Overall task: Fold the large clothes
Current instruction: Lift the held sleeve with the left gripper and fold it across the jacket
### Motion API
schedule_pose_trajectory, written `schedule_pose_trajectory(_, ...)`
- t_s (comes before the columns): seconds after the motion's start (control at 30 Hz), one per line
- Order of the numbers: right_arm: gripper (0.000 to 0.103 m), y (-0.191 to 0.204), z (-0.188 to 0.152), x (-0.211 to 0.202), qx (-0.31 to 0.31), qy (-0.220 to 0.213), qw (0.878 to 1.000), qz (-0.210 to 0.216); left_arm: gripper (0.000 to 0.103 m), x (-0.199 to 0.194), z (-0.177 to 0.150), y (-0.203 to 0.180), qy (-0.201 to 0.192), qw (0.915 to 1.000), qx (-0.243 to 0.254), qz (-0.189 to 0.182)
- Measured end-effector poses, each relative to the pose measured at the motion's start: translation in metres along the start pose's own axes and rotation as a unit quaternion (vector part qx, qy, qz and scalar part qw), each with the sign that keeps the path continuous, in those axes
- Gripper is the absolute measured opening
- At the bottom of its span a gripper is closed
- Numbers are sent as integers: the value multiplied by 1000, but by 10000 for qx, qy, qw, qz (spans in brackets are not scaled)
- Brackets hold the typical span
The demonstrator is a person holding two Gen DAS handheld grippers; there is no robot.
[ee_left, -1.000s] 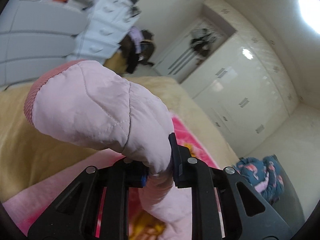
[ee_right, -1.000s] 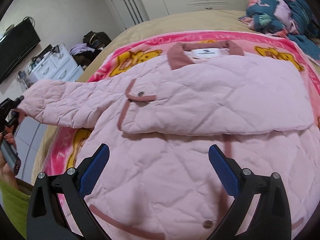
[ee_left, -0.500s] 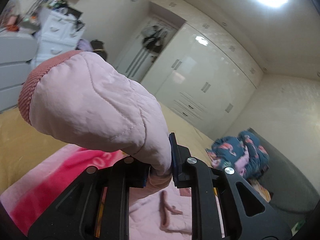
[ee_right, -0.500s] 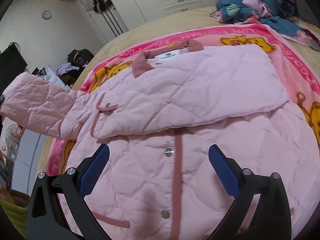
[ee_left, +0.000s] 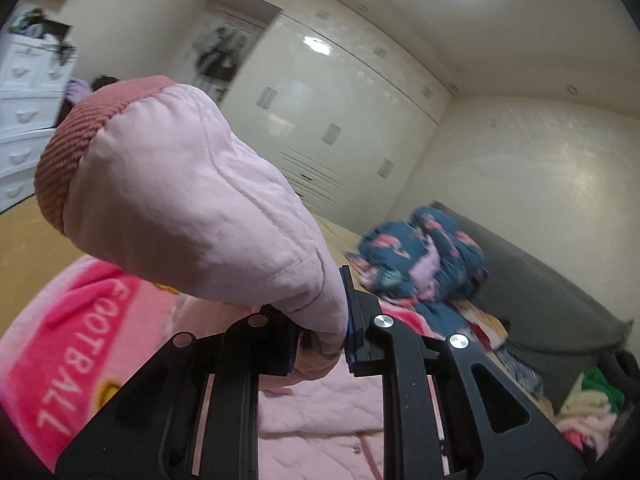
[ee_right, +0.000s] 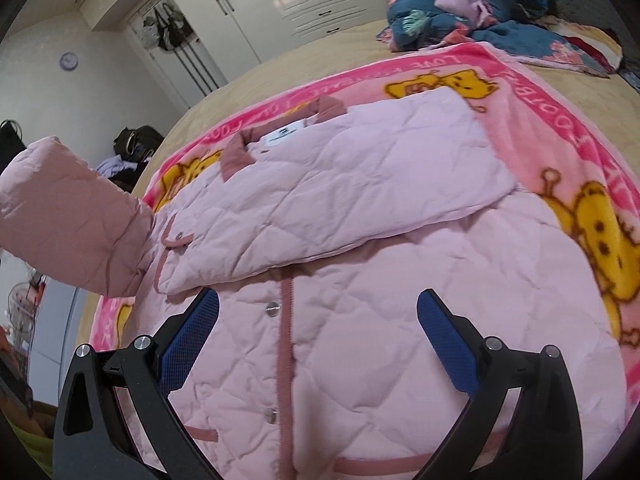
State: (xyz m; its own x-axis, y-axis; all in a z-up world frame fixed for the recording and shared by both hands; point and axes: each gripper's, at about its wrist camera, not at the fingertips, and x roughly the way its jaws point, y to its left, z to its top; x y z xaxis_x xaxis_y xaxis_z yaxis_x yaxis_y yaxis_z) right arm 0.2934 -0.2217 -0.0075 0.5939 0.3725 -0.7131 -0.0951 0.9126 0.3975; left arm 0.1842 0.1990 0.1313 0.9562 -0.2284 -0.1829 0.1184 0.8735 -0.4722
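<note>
The left claw [ee_left: 320,332] is pinching the sleeve [ee_left: 192,196], blocking its view; the right claw [ee_right: 318,344] is hovering wide open, empty, over the jacket [ee_right: 360,280] (lying on a blanket [ee_right: 568,152]); clothes [ee_right: 460,0] are lying far right.

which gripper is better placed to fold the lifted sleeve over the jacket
Left. The left gripper is shut on the sleeve, held up off the blanket. The right gripper hovers open and empty over the jacket front, holding nothing.
</note>
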Motion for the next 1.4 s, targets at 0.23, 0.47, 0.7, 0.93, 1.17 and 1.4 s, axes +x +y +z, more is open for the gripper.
schedule_pose_trajectory(0.23,99,-27,2,-21,223,-162,9995,-164,10,35,-37,-38,671,9948,572,-517)
schedule_pose_trajectory(0.47,99,-52,2,-34,420,-238,9982,-343,10,69,-86,-64,1461,9796,1126,-803)
schedule_pose_trajectory(0.7,99,-72,3,-44,635,-314,9965,-455,10,98,-129,-68,2186,9595,1515,-925)
schedule_pose_trajectory(0.93,99,-86,3,-50,785,-354,9948,-535,11,120,-169,-68,2791,9386,1844,-838)
schedule_pose_trajectory(1.17,99,-95,4,-57,857,-375,9936,-634,13,119,-206,-85,2987,9159,2600,-651)
schedule_pose_trajectory(1.4,99,-101,5,-64,965,-392,9926,-625,56,119,-228,-98,3243,8912,3107,-631)
